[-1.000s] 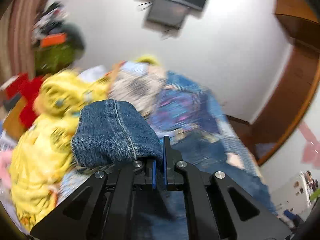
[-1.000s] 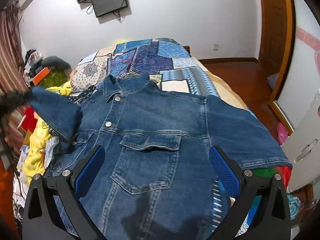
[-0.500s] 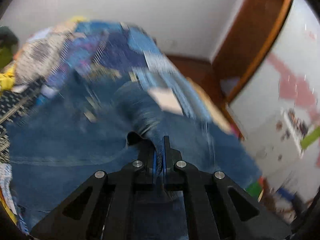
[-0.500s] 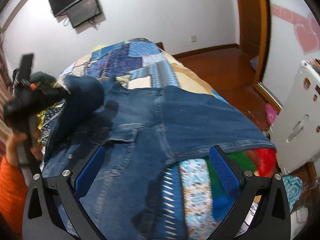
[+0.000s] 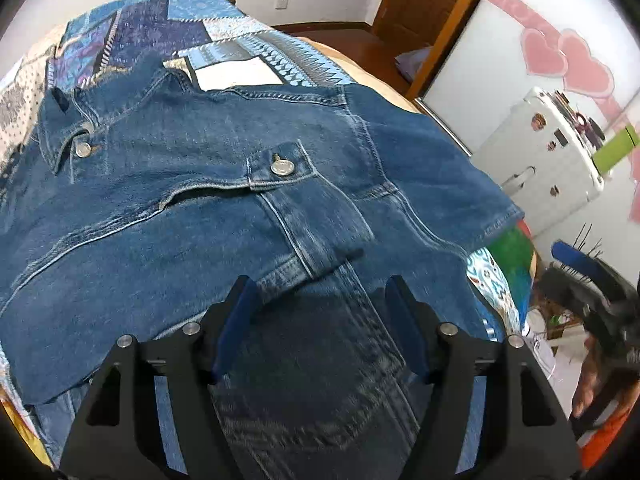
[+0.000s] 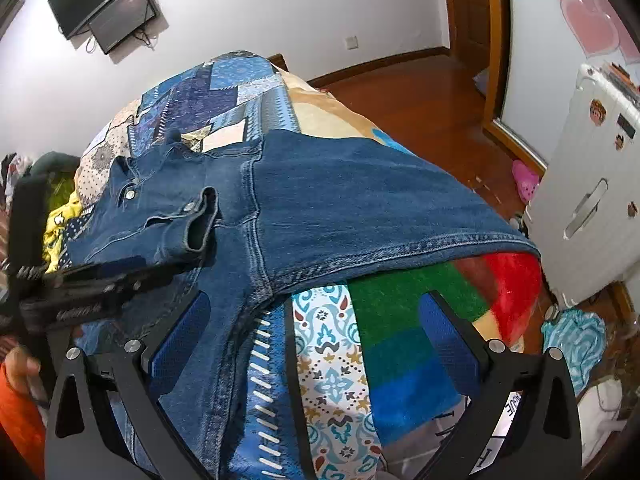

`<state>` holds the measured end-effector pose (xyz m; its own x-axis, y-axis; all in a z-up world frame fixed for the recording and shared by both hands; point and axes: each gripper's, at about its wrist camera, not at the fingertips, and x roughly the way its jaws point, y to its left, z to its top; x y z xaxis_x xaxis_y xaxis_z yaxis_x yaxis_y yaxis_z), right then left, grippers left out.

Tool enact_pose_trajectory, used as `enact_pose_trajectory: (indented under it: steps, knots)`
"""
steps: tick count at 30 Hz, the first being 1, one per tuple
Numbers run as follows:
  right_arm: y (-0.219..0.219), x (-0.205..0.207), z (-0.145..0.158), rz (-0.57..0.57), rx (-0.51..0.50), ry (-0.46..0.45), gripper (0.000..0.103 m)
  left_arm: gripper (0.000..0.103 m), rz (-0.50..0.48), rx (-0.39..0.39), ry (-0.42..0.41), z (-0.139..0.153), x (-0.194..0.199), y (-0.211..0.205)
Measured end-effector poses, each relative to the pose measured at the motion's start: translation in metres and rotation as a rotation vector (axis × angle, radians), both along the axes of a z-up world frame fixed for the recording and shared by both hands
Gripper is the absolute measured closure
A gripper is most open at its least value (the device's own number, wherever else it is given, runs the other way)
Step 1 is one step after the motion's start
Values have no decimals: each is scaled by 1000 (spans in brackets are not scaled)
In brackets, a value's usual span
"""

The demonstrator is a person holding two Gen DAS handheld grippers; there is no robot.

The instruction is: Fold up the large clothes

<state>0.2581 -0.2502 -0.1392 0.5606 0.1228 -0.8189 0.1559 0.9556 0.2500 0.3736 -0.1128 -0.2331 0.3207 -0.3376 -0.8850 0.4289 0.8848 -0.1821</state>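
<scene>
Lying spread across a patchwork bed [image 5: 224, 12], a denim jacket [image 5: 168, 216] is showing one sleeve [image 5: 312, 220] folded over its chest — cuff and button facing up. The left gripper [image 5: 320, 312] is hovering just above that sleeve, its jaws opening, the pads pressing on nothing. The right gripper [image 6: 312, 336] is hanging wide open over the bed's edge, beside the jacket's other sleeve [image 6: 380, 216] — nothing between its pads. A white fridge [image 6: 592, 184] is standing on the wooden floor [image 6: 420, 92] nearby.
</scene>
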Motion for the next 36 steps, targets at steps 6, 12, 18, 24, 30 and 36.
enact_pose_trajectory:
  steps: [6,12,18,24,30,36]
  knots:
    - [-22,5,-3,-16,58,15,0,36,92,29,-86,22,-1,32]
    - [-54,14,-23,-74,154,79,0,16,251,95,-186,41,-13,93]
    - [-85,24,-55,-125,345,112,0,15,393,126,-174,35,-26,153]
    - [-108,33,-65,-181,437,38,6,15,514,65,-127,24,-40,196]
    - [-131,48,-84,-312,413,73,60,15,563,57,-113,17,-50,212]
    - [-134,53,-79,-386,356,58,86,15,561,67,-105,12,-57,213]
